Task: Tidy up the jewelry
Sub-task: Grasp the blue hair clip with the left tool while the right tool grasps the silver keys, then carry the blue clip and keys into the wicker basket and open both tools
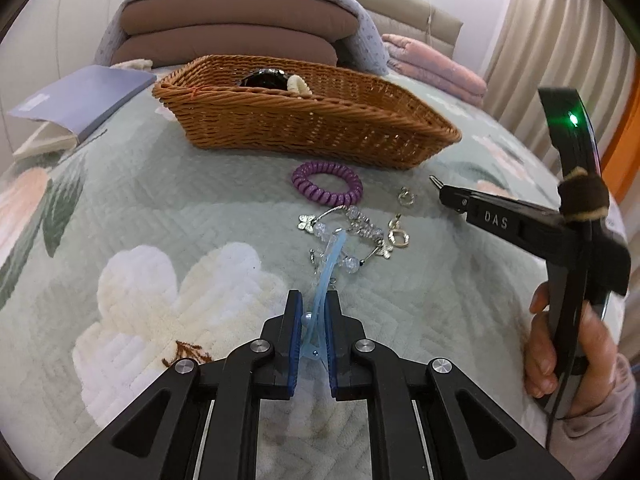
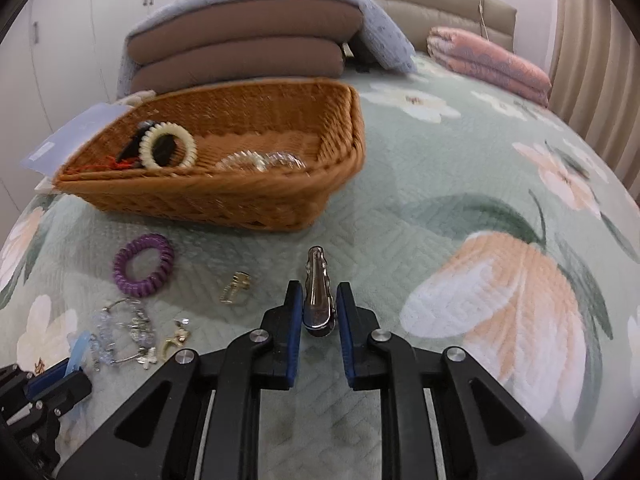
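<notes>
My left claw [image 1: 314, 320] is nearly closed, its blue pads pinching the pale blue translucent plastic hair clip [image 1: 326, 280], whose beak points forward over the beaded crystal bracelet with silver butterfly charms [image 1: 352, 228] lying just ahead on the green floral quilted bed cover [image 1: 160, 216]. Beyond that sits the purple spiral coil hair tie [image 1: 327, 184], and farther ahead the brown woven wicker basket [image 1: 320, 132]. Small gold-and-silver earrings [image 1: 398, 236] lie just right of the bracelet.

My right claw [image 2: 316, 304] stands partly open around the silver metal alligator hair clip [image 2: 318, 296]; its blue pads flank the clip, but I cannot tell whether they press it or merely bracket it.

Only the right wrist view looks down into the basket: a cream ridged coil hair tie [image 2: 168, 148], a clear coil tie [image 2: 260, 160] and a dark item beside red thread. Only the left wrist view shows my right hand [image 1: 568, 356] on its handle and the lavender book [image 1: 76, 100] left of the basket.
</notes>
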### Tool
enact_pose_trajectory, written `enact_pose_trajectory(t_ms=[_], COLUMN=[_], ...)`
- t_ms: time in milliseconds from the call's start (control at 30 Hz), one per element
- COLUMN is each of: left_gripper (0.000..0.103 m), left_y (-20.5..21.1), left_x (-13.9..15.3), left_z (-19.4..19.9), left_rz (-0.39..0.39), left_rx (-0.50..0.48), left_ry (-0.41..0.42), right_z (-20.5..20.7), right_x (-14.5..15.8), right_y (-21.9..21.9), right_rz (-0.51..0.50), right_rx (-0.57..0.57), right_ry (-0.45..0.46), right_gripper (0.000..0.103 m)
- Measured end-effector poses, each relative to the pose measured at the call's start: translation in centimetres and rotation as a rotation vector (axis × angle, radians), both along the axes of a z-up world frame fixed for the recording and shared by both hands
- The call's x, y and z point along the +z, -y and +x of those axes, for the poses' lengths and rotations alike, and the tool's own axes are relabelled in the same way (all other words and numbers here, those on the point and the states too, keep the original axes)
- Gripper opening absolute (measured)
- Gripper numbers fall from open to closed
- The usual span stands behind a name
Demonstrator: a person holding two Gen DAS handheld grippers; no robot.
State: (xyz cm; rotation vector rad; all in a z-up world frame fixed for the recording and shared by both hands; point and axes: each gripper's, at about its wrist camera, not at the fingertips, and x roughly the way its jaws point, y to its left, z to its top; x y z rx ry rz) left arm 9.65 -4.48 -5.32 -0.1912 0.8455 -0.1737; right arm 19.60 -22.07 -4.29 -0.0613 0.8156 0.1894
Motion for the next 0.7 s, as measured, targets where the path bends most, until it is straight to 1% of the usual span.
enact_pose_trajectory(t_ms=[167, 300, 367, 467, 600, 667, 700], left_gripper=[0.011, 0.011, 0.011, 0.011, 0.011, 0.011, 0.011], left_y=[-0.9, -1.6, -1.8, -2.4, -4.0, -5.1, -5.5], left_x=[0.8, 1.7, 2.7, 4.5, 8.1, 9.9, 10.6], left_z=[-0.7, -0.9, -1.1, -0.9, 1.4, 3.5, 4.9], left_rz=[-0.066, -0.099, -0.097, -0.087, -0.097, -0.121, -0.144], left_rx=[-0.003, -0.001, 0.001, 0.019, 0.061, 0.096, 0.095], left_ry=[0.051, 0.072, 0.103, 0.14, 0.163, 0.181, 0.188], right_z=[-1.9, -3.4, -4.1, -4.3, -3.2, -1.8, -0.8], right_x=[1.9, 4.3, 5.5, 6.7, 9.0, 10.1, 10.6], right_y=[-0.1, 0.7, 1.0, 1.1, 0.6, 0.3, -0.1], right_rz=[0.049, 0.141, 0.176, 0.203, 0.23, 0.276, 0.29], right_rx=[0.046, 0.084, 0.091, 0.083, 0.075, 0.08, 0.078], right_ry=[0.082, 0.161, 0.2, 0.224, 0.256, 0.25, 0.246], right_gripper=[0.02, 0.02, 0.02, 0.02, 0.02, 0.02, 0.02])
